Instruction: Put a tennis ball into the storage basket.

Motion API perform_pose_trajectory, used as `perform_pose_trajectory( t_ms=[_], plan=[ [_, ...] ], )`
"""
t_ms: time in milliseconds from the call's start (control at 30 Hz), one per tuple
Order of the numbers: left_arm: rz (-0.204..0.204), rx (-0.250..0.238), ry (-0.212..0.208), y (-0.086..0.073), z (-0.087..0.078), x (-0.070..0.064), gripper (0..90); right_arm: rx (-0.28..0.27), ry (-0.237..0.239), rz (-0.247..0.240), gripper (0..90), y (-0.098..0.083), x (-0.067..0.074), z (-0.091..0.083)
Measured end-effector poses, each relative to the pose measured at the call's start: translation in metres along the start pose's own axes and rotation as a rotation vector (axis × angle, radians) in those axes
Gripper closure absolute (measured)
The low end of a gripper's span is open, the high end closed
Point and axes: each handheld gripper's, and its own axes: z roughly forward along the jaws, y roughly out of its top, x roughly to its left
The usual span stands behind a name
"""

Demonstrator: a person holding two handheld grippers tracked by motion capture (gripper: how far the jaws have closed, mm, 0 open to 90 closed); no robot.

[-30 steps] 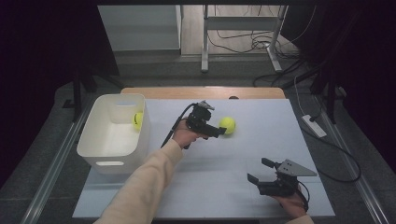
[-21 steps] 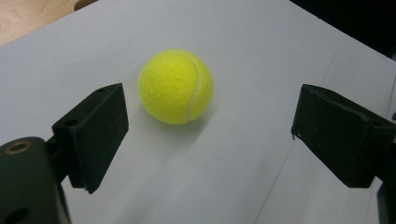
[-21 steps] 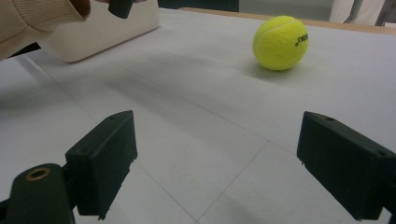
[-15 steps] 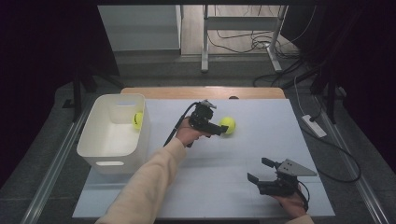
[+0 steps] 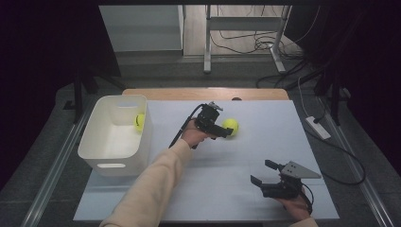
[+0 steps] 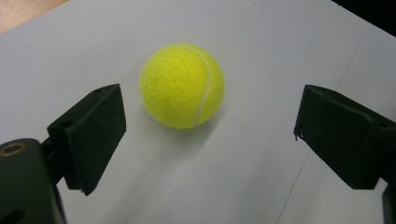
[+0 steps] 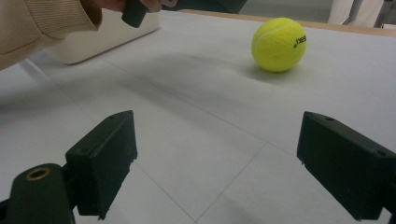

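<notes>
L gripper (image 5: 227, 134) jaws wide, just been opening, tennis ball (image 5: 231, 126) ahead of the pads, untouched. R gripper (image 5: 263, 173) open over table (image 5: 265, 113).

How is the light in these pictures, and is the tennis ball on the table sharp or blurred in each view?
High view: dark surroundings, evenly lit table, tennis ball small but clear. Left gripper view: ball sharp, soft shadow beneath it, no glare. Right gripper view: ball fairly sharp, its print not quite readable, with the sleeve blurred at the edge.
</notes>
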Motion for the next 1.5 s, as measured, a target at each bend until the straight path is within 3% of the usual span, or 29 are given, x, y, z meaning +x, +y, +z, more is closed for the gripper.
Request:
perform_pose_trajectory(
  t_ms=[533, 1500],
  plan=[
    [-0.019, 0.001, -0.019, 0.0, 0.016, 0.0, 8.3, -0.001, -0.004, 0.002, 12.2, 0.0, 0.001, 0.0],
    [-0.017, 0.014, 0.02, 0.001, 0.033, 0.004, 8.3, -0.006, -0.002, 0.005, 12.2, 0.0, 0.0, 0.0]
  ],
)
